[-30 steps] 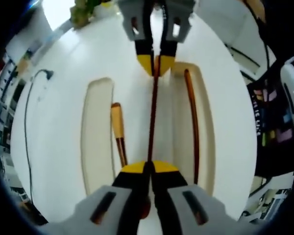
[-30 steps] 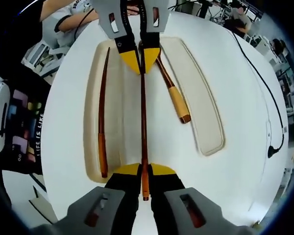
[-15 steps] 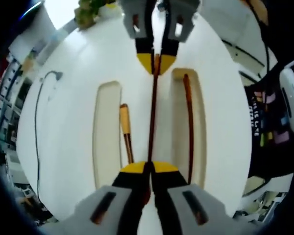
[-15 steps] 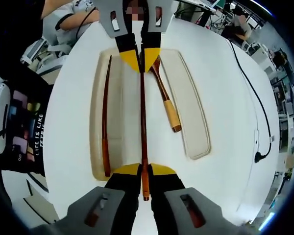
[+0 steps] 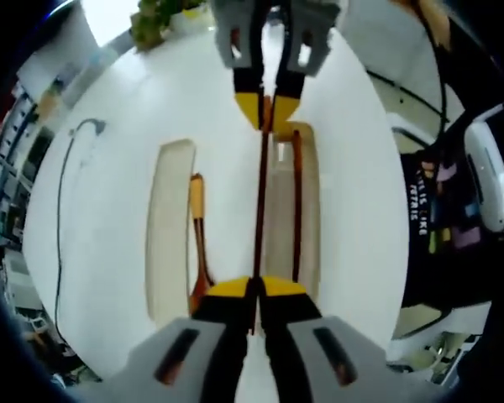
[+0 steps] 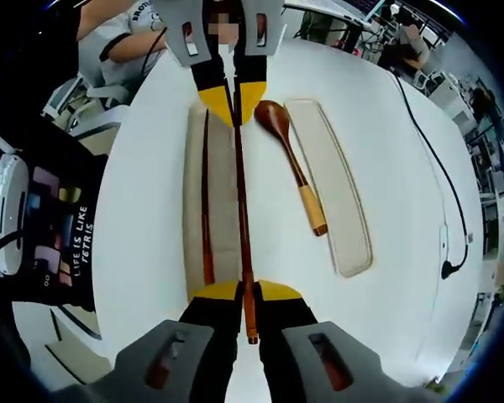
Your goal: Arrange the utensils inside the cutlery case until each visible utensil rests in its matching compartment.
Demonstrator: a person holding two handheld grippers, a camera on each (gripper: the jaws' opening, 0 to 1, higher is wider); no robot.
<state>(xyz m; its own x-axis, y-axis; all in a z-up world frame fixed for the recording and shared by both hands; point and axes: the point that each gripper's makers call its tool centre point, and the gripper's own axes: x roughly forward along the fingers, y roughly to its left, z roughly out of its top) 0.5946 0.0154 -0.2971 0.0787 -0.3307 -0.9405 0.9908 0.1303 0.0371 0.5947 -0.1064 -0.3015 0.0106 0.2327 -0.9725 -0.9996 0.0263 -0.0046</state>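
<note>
Gripping opposite ends of one dark wooden chopstick (image 6: 241, 197), the left hand-held gripper (image 5: 255, 290) and the right hand-held gripper (image 6: 246, 292) face each other above a white tabletop (image 6: 386, 159), each with its jaws closed tight on the stick. The chopstick hangs over the cream cutlery case (image 6: 221, 201), level and lengthwise. A second chopstick (image 6: 206, 201) lies inside that case's compartment. A wooden spoon (image 6: 296, 172) rests on the tabletop between the case and a separate cream tray piece (image 6: 336, 201). A black cable (image 6: 428, 143) trails across the tabletop's far side.
</note>
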